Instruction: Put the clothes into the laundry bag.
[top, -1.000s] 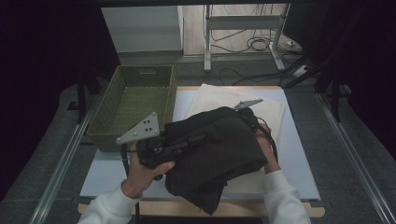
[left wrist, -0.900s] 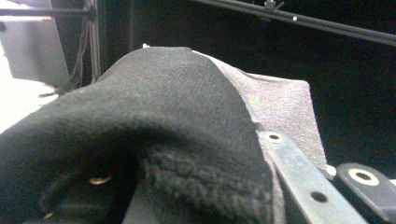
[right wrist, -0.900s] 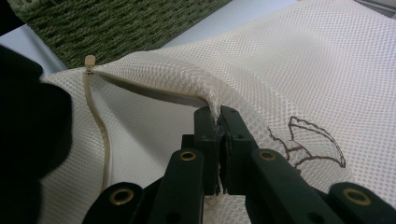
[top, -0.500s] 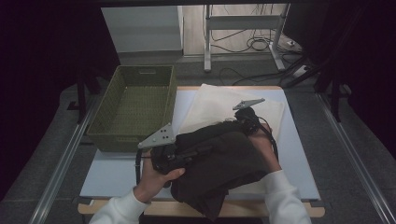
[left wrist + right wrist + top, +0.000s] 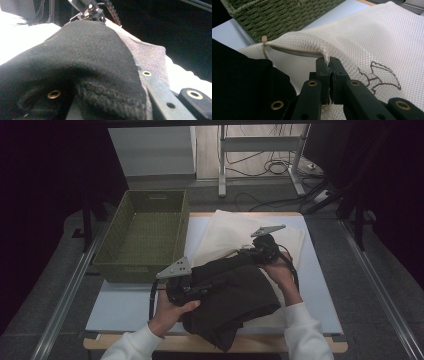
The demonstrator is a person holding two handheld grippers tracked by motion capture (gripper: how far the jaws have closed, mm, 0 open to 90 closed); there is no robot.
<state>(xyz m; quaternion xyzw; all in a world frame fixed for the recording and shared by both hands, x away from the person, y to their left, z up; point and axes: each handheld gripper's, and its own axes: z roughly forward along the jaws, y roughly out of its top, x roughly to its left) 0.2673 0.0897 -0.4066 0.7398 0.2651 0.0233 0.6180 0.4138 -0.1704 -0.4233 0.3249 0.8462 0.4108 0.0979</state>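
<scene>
A dark garment [image 5: 227, 297] is seen at the lower centre of the high view, bunched on the table [image 5: 117, 305] and lying partly over a white mesh bag [image 5: 235, 232] that spreads toward the upper right of the tabletop. The left gripper [image 5: 192, 293] is held at the garment's left edge, lower centre-left of the frame; in the left gripper view the dark cloth [image 5: 82, 62] is draped over its jaws and hides their tips, so whether they are apart or together cannot be told. The right gripper [image 5: 250, 252] is held at the garment's upper right edge, just right of centre in the high view. In the right gripper view its jaws are pressed together on the hem of the bag's [image 5: 372, 37] opening, which is lifted into a small arch at the centre of the frame, with the garment [image 5: 242, 85] filling the lower left. A green woven basket [image 5: 142, 237] is seen at the left of the high view, touching the table's left part, just beside the bag.
</scene>
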